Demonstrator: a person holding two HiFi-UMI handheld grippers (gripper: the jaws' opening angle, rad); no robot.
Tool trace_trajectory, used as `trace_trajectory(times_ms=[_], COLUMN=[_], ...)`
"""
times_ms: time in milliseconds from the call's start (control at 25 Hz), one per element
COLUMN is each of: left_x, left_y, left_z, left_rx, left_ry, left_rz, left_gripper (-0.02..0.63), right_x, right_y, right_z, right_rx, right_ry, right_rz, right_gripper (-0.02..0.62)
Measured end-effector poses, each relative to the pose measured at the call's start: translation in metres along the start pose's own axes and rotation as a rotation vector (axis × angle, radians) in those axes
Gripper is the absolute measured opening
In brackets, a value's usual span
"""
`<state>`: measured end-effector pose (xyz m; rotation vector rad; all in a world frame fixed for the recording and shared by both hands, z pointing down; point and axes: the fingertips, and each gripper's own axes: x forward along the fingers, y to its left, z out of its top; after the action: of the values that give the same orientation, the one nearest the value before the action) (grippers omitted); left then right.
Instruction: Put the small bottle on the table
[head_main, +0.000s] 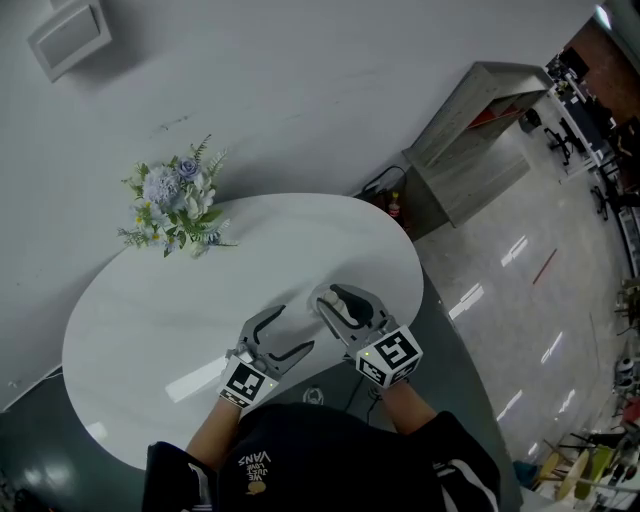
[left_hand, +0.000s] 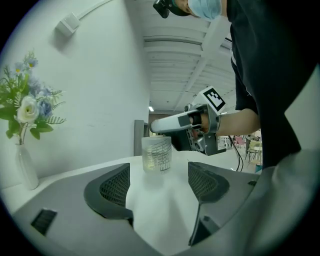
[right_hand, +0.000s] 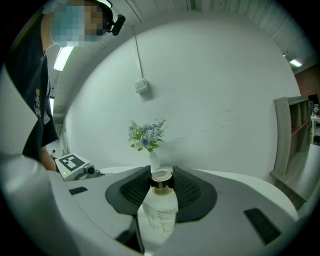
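Note:
A small clear bottle (right_hand: 161, 207) with printed markings and a brownish cap is held by its neck between the pads of my right gripper (right_hand: 161, 182), which is shut on it. In the left gripper view the bottle (left_hand: 156, 154) hangs upright below my right gripper (left_hand: 172, 125), at or just above the white round table (left_hand: 70, 175); I cannot tell whether its base touches. My left gripper (left_hand: 159, 182) stands open beside it, with nothing between its fingers. In the head view both grippers sit over the table's near right part, left gripper (head_main: 295, 330) and right gripper (head_main: 335, 300).
A white vase of blue and white flowers (head_main: 178, 205) stands at the table's far left, close to the wall. A grey shelf unit (head_main: 480, 140) stands on the shiny floor to the right. The table's edge (head_main: 415, 290) lies just right of my right gripper.

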<state>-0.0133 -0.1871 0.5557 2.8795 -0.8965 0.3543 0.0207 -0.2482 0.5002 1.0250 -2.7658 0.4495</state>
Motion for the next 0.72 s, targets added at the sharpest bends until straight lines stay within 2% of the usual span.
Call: trace_trajectory(times_ms=[520, 720], left_x=[-0.036, -0.043], left_y=[0.041, 0.052], left_z=[-0.004, -0.004], left_rx=[0.031, -0.012], left_ry=[0.007, -0.014], left_rz=[0.092, 0.124], left_gripper=[0.367, 0.367], right_x=[0.054, 0.074], right_y=[-0.065, -0.088], right_z=[-0.025, -0.028], right_rx=[-0.021, -0.033], right_ry=[0.007, 0.001], right_rz=[-0.089, -0.120], right_gripper=[0.156, 0.156])
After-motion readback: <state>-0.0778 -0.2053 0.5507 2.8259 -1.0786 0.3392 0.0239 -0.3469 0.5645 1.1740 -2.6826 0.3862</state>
